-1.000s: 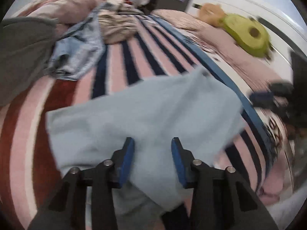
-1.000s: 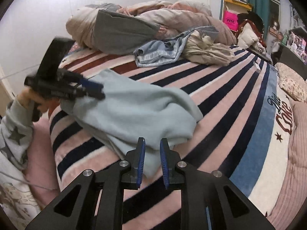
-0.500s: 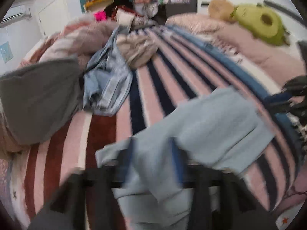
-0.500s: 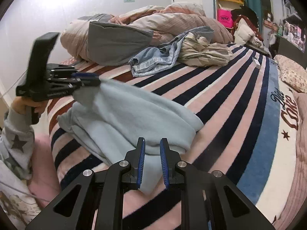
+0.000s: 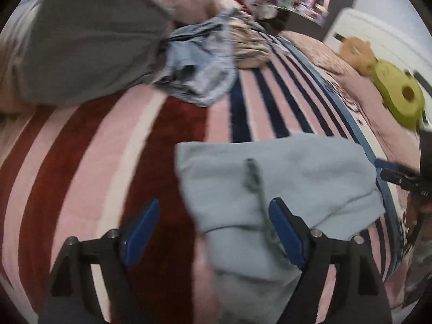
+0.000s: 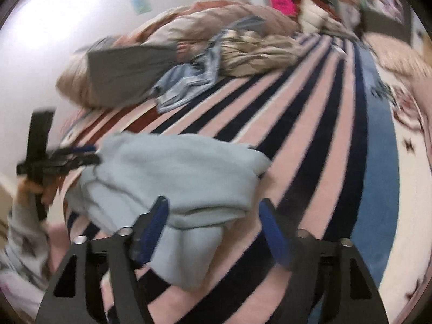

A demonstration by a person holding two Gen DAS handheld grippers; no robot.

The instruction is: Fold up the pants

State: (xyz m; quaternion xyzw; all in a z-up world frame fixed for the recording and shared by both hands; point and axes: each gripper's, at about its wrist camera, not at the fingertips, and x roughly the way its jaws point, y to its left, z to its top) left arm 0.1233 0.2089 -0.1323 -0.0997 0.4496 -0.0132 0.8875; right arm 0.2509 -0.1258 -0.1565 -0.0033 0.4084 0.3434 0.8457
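Light blue fleece pants (image 5: 275, 178) lie folded in a bundle on the striped bed cover, with a grey drawstring showing on top; they also show in the right wrist view (image 6: 175, 172). My left gripper (image 5: 213, 232) is open and empty, its jaws wide apart over the near edge of the pants. It shows from the side in the right wrist view (image 6: 81, 155), at the pants' left edge. My right gripper (image 6: 213, 229) is open and empty just above the pants' near fold. It shows at the right edge of the left wrist view (image 5: 383, 166).
A striped bed cover (image 5: 113, 145) lies under the pants. Behind them lie a grey and pink duvet (image 6: 129, 67), crumpled jeans (image 6: 186, 83) and a beige garment (image 6: 259, 51). An avocado plush (image 5: 399, 94) sits by the white headboard. Pink pillows (image 6: 399, 56) lie far right.
Both grippers have opened wide and let go of the pants, which now lie in a folded bundle on the bed. The left gripper has pulled back to the pants' edge.
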